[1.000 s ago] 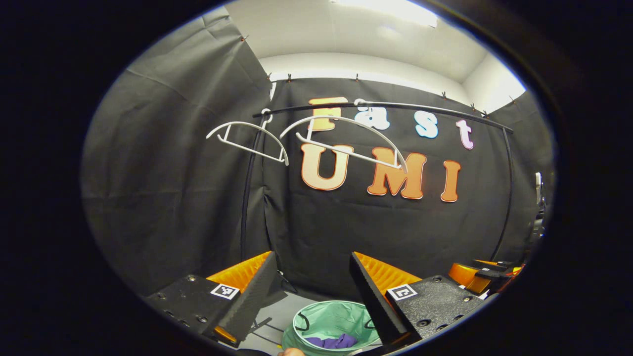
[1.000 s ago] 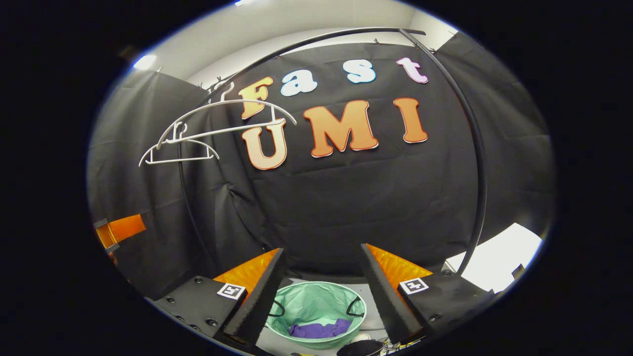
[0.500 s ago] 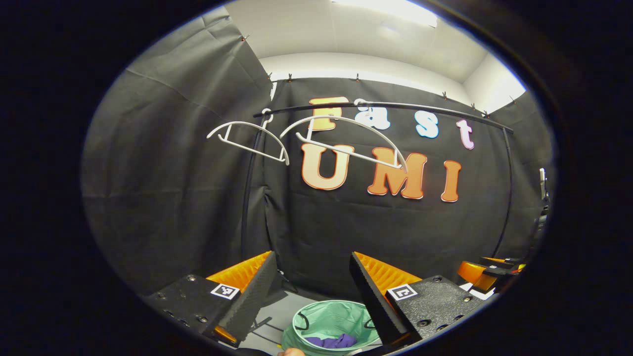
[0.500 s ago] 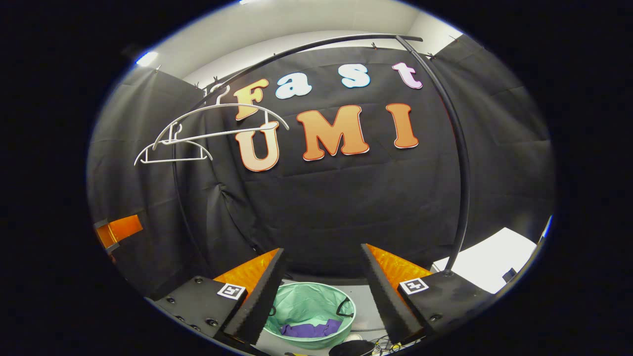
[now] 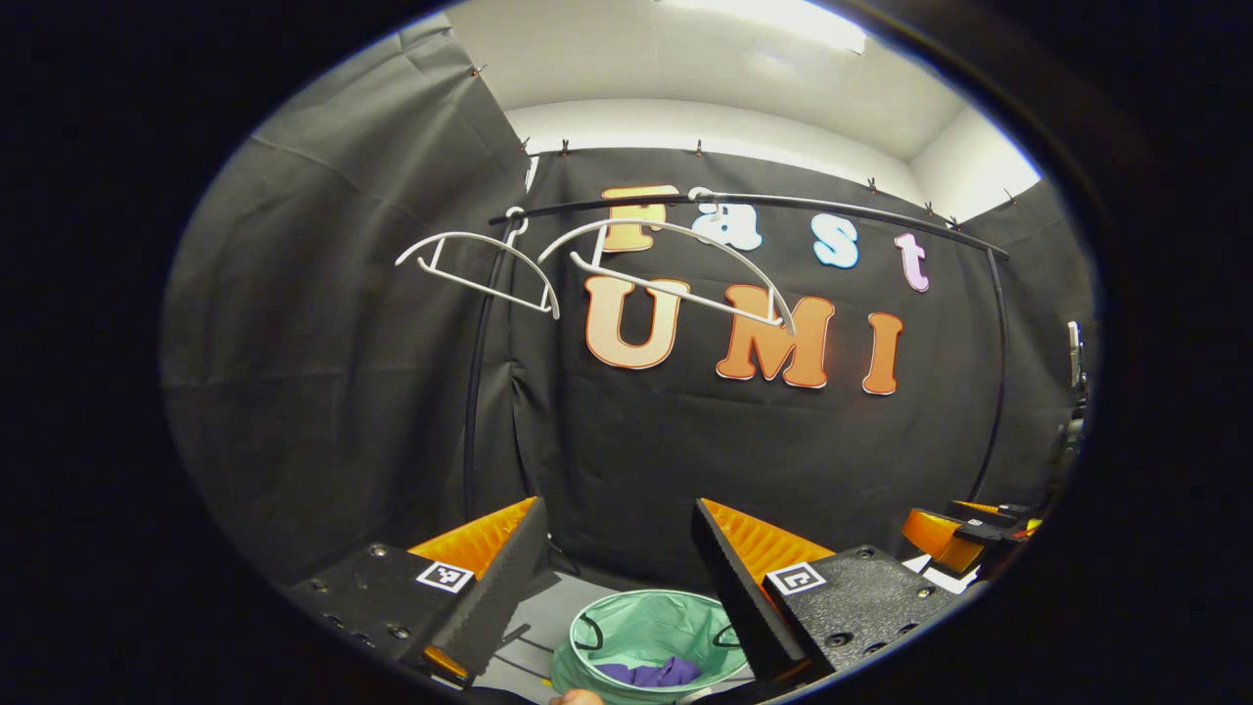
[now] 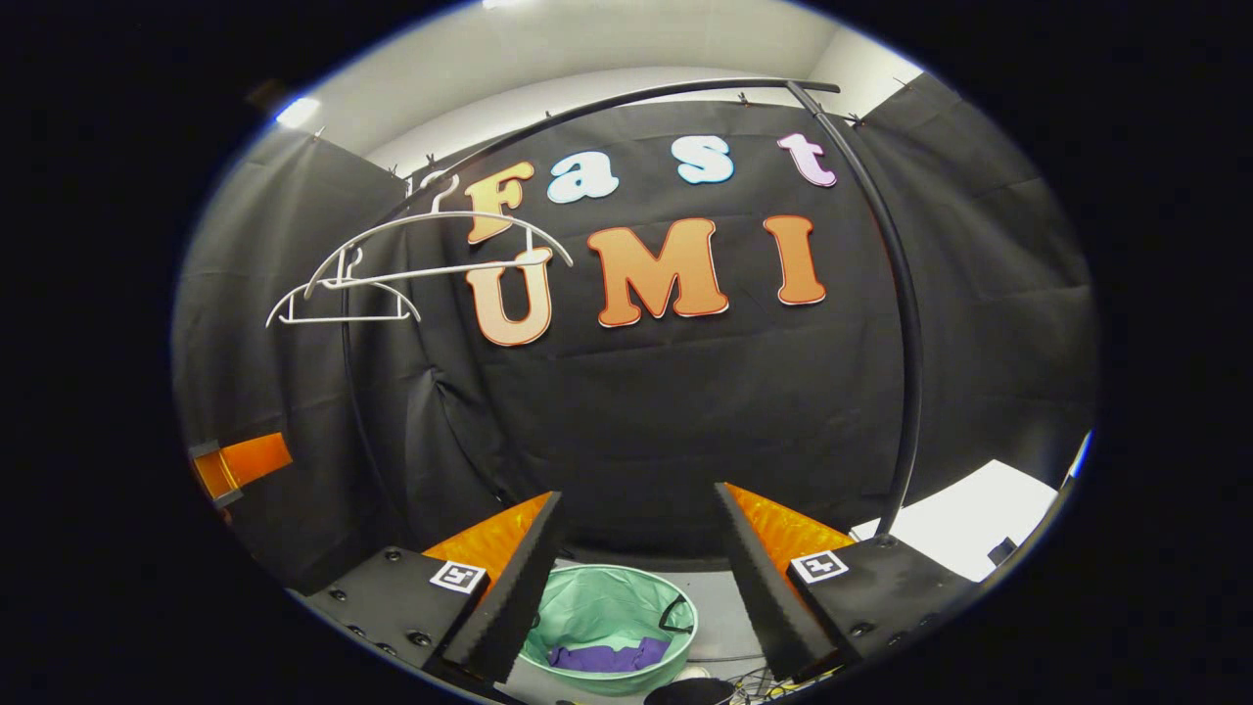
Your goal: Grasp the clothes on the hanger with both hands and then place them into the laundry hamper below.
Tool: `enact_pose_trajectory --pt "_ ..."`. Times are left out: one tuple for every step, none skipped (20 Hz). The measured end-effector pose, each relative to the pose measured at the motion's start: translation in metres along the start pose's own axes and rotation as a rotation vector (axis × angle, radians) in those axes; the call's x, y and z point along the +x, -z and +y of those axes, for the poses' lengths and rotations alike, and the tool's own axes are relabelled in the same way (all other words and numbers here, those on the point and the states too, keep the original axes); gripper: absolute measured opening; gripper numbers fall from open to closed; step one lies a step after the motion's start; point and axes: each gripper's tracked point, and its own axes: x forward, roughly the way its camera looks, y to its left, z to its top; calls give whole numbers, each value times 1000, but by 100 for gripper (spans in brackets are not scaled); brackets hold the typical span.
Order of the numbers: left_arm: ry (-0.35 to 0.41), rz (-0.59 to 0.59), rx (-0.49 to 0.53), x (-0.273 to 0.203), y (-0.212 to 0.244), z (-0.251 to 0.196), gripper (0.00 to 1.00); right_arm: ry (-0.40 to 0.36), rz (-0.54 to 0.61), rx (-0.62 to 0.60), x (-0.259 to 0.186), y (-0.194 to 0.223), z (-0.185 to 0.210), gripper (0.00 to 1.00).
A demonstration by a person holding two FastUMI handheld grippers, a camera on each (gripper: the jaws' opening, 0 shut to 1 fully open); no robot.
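The left gripper (image 5: 617,568) and right gripper (image 6: 636,563) both hung spread and empty above the green laundry hamper (image 6: 609,627), where the purple clothes (image 6: 607,656) already lay bunched at the bottom. Two white hangers (image 5: 675,269) dangled bare from the black rail (image 5: 783,203). The remaining risk looked slight: a careless sweep of either gripper could clip the hamper's soft rim and tip it, or knock a hanger off the rail.
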Motion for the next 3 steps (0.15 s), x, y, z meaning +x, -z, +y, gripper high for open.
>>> enact_pose_trajectory --pt "2 0 -1 0 0 0 94 -3 2 4 0 1 2 89" --pt "2 0 -2 0 1 0 94 -4 3 5 0 2 3 98" --pt "2 3 -3 0 2 -1 94 -4 2 5 0 2 3 89"
